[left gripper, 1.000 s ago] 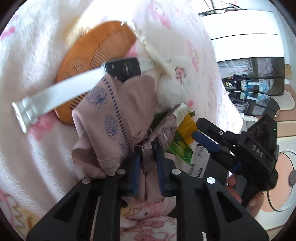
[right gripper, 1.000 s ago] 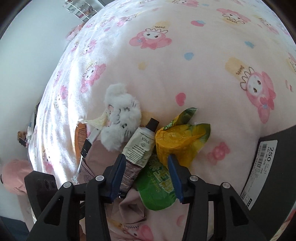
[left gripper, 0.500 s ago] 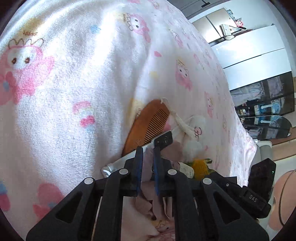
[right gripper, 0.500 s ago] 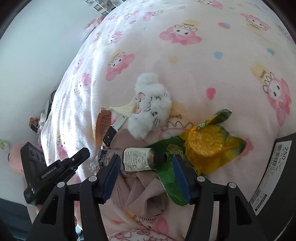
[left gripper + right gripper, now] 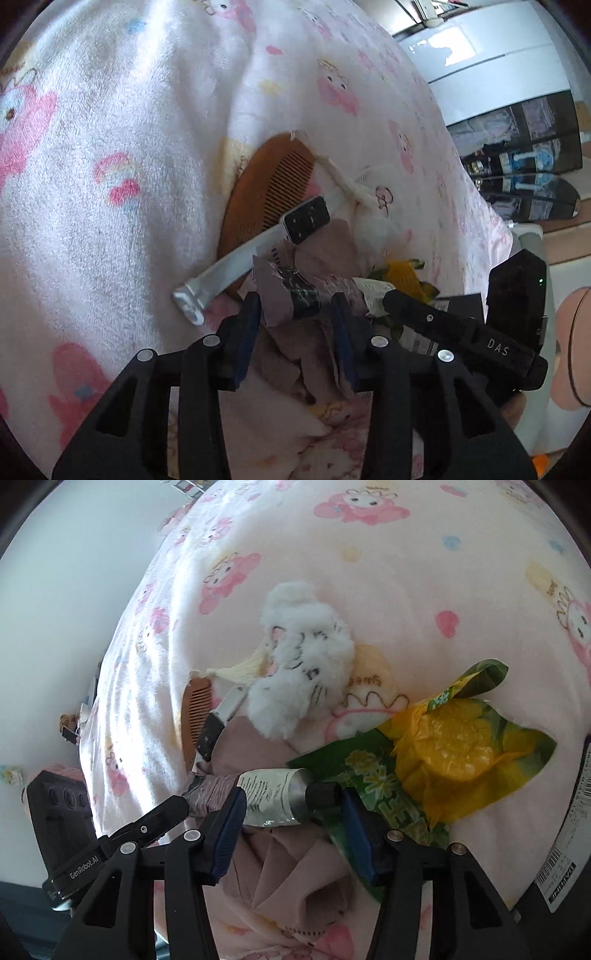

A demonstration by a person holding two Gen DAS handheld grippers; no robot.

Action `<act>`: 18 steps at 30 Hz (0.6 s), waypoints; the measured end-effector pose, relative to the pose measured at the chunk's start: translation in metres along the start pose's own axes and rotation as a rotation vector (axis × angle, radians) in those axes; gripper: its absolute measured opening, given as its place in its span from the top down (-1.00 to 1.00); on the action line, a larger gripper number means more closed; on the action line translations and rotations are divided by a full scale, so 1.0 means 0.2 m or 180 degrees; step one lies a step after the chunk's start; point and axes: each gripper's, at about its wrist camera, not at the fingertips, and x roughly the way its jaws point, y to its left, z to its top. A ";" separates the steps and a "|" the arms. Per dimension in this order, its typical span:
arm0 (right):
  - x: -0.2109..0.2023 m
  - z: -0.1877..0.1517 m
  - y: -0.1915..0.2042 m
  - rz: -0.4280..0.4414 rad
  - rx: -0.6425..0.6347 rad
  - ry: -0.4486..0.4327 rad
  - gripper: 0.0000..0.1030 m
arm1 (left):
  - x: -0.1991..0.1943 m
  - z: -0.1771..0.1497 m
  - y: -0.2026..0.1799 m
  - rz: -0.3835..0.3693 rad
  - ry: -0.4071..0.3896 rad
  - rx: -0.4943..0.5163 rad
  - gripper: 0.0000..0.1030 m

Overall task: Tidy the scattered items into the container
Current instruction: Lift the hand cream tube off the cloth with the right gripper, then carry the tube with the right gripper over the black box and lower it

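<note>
Left claw (image 5: 295, 325) opening above pink cloth (image 5: 291, 343); right claw (image 5: 291, 816) closing around tube (image 5: 273, 797), pads not visibly pressing. Beyond, on bed (image 5: 406, 572): green-yellow packet (image 5: 443, 753), comb (image 5: 269, 192), watch (image 5: 258, 251), white plush (image 5: 303, 675).

Brown comb (image 5: 271, 192), mauve cloth (image 5: 295, 878)

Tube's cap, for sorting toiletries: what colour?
Black screw cap on the silver squeeze tube; clearest in the right wrist view.
</note>
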 end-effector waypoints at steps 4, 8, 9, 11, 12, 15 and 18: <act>0.03 -0.10 0.03 -0.0186 -0.0100 0.0039 0.04 | 0.01 -0.03 0.04 0.0092 0.0082 -0.0050 0.25; 0.05 -0.06 0.01 -0.0170 0.0068 -0.0002 0.04 | 0.06 0.04 0.04 0.0155 0.0119 -0.0049 0.25; 0.06 -0.05 0.02 -0.0183 0.0060 0.0014 0.04 | 0.06 0.04 0.02 0.0154 0.0138 -0.0037 0.19; 0.04 -0.07 0.04 -0.0244 0.0011 0.0027 0.04 | 0.04 0.01 -0.02 0.0218 0.0154 0.0064 0.11; 0.03 -0.09 0.06 -0.0248 -0.0022 0.0000 0.04 | 0.02 -0.01 -0.03 0.0201 0.0169 0.0061 0.08; -0.06 -0.16 0.07 -0.0250 0.0037 -0.0102 0.04 | -0.04 -0.07 -0.04 0.0038 0.0203 -0.0032 0.07; -0.18 -0.24 0.10 -0.0189 0.0027 -0.0264 0.04 | -0.12 -0.13 -0.11 0.0001 0.0147 0.0041 0.07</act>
